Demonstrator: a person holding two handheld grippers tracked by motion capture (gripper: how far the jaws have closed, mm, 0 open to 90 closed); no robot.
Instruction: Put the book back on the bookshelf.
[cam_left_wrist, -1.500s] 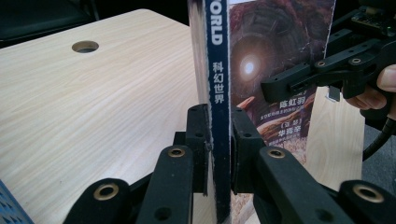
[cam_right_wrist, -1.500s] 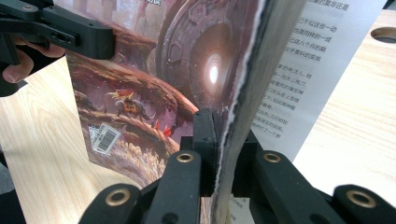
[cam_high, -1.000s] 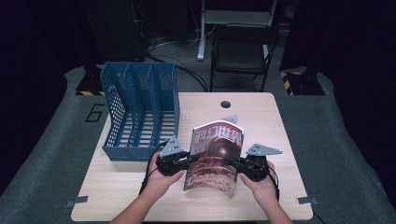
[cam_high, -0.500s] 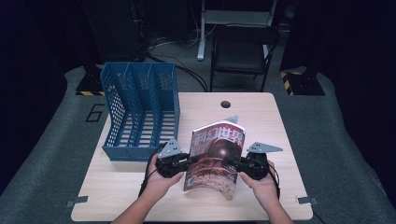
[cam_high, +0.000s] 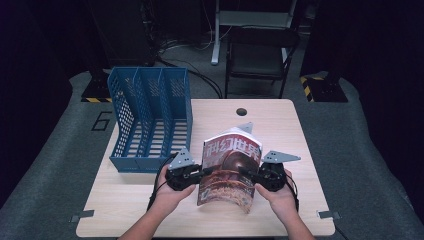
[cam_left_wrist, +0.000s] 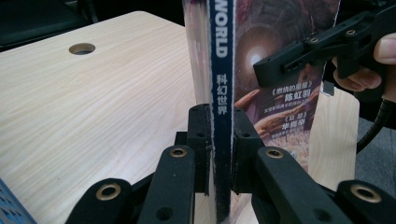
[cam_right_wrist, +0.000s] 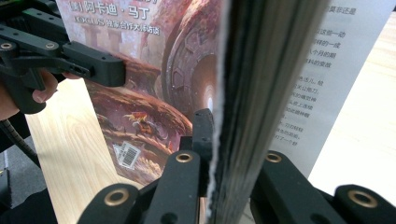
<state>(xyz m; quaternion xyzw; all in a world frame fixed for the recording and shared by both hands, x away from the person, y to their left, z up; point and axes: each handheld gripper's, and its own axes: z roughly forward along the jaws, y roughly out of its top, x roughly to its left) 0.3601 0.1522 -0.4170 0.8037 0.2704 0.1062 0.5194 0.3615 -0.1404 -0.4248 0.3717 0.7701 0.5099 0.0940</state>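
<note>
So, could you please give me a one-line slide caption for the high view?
Left gripper and right gripper clamp opposite edges of an upright magazine beside a blue file rack.

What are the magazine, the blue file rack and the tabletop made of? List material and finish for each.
Magazine: paper with a glossy printed cover; it catches light and bows between the left gripper and right gripper.
Blue file rack: probably moulded plastic, matte, with perforated mesh walls.
Tabletop: light wood-grain surface, likely laminate, smooth and low sheen.

Magazine (cam_right_wrist: 252, 93) page edges blurred; top cut off by frame.
</note>
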